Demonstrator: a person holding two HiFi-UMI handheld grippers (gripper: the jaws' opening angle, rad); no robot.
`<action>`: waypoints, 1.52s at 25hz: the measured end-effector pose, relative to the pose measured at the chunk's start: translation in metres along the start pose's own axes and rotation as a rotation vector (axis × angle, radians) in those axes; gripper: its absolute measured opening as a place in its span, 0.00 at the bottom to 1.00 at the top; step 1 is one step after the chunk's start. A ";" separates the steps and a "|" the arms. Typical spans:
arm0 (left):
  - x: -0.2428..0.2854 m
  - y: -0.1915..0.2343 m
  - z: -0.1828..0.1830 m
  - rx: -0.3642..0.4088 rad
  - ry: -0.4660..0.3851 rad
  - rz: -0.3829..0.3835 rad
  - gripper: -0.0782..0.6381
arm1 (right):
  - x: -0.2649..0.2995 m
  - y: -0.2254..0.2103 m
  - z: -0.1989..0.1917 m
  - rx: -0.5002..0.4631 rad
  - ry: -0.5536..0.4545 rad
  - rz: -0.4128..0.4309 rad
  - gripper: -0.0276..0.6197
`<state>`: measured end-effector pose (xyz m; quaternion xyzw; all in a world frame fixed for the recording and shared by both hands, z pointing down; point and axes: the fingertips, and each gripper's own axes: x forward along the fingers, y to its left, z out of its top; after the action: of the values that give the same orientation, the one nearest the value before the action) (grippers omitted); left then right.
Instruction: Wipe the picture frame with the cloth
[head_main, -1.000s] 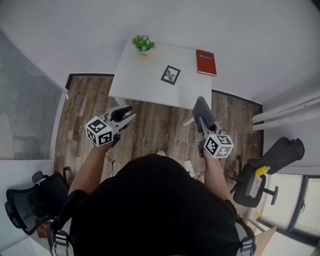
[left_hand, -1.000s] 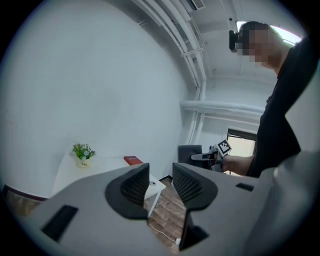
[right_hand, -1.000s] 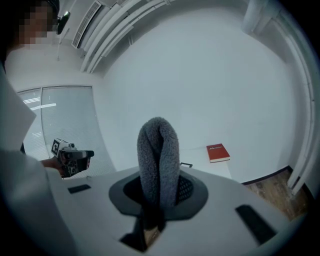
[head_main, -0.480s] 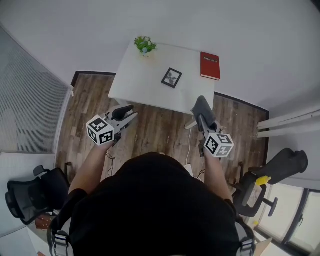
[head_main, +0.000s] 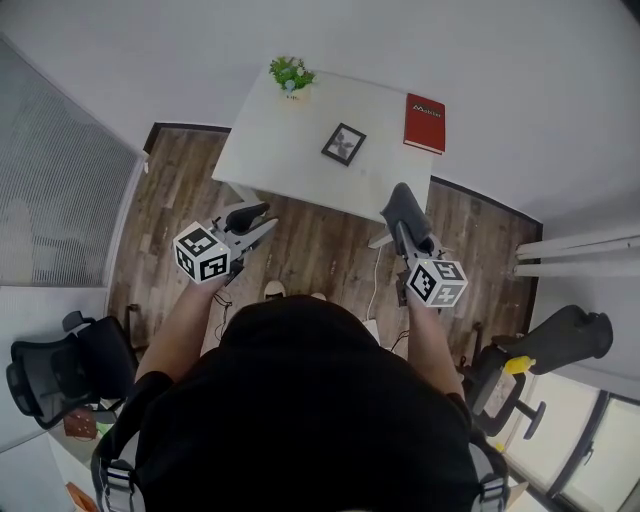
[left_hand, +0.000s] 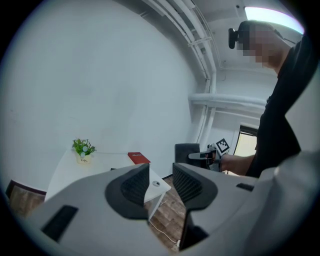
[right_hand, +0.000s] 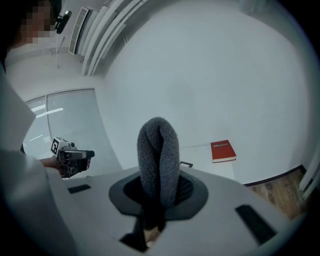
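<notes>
White worktop (head_main: 280, 140) against a plain white wall. Small potted plant (head_main: 290, 75) at its far left corner, upright. Red book (head_main: 425, 123) lies flat at the far right corner, well apart from the plant. Dark wood-plank floor (head_main: 320, 250) in front of the worktop. White cable (head_main: 377, 290) trails across the floor near the worktop's right leg. Black office chair (head_main: 60, 365) at lower left, second dark office chair (head_main: 545, 345) at lower right with a yellow part on it. Ribbed grey partition (head_main: 50, 200) at left. White pipes (head_main: 580, 245) at right.
</notes>
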<state>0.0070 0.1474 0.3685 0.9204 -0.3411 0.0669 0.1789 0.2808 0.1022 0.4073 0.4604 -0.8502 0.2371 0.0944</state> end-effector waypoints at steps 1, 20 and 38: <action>0.001 0.000 0.001 0.001 -0.003 0.005 0.32 | 0.001 -0.001 0.000 0.001 0.002 0.004 0.11; 0.049 0.036 0.026 0.028 -0.025 -0.086 0.32 | 0.010 -0.026 0.029 0.009 -0.042 -0.081 0.11; 0.076 0.148 0.040 -0.040 -0.006 -0.130 0.32 | 0.101 -0.017 0.072 0.024 -0.007 -0.110 0.11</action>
<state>-0.0318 -0.0171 0.3920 0.9371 -0.2823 0.0456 0.2001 0.2426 -0.0154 0.3888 0.5083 -0.8212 0.2399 0.0987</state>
